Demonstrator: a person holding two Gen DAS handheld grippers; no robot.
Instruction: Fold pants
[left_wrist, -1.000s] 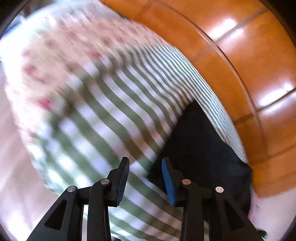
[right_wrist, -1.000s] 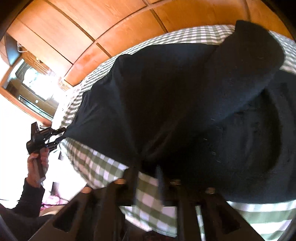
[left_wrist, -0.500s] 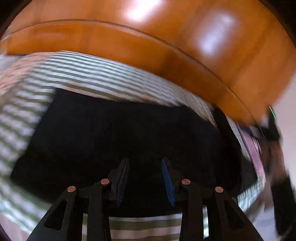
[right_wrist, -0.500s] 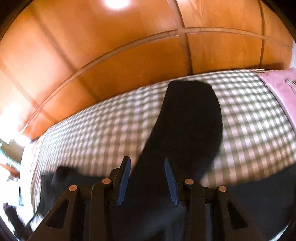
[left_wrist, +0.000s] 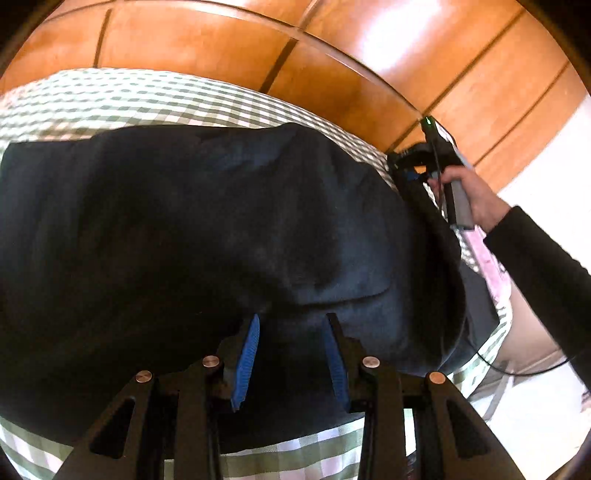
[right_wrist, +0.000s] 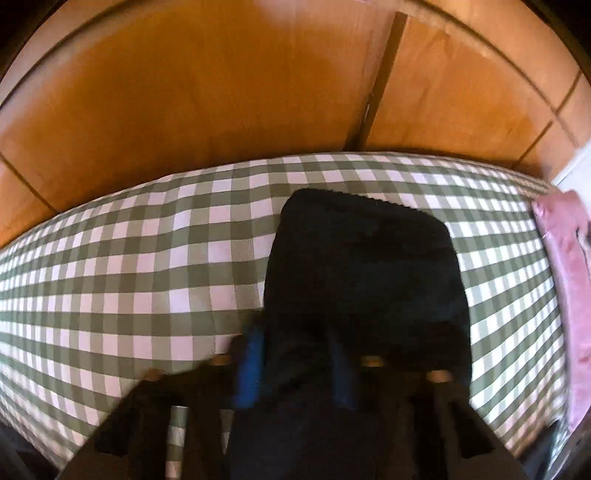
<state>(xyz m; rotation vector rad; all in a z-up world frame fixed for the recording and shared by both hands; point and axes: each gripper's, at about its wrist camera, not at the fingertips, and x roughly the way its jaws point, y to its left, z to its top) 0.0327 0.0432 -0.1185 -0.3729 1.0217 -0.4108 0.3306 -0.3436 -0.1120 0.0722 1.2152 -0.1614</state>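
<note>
Here, both tools gape wide: left tool (left_wrist: 291, 354) and right tool (right_wrist: 295, 369) over the black pants (left_wrist: 207, 229) on the checked bed (right_wrist: 129, 266).

Bare checked bedspread (right_wrist: 129, 266) left of the black pants (right_wrist: 362, 266); pink cloth (right_wrist: 565, 266) at right, wooden wall (right_wrist: 184, 92) close behind.

— What sort of place is this?
— A home bedroom: a bed under a green checked sheet (right_wrist: 147, 266), a pink pillow (right_wrist: 565, 258) at its end, wooden wardrobe doors (right_wrist: 221, 92) behind.
</note>
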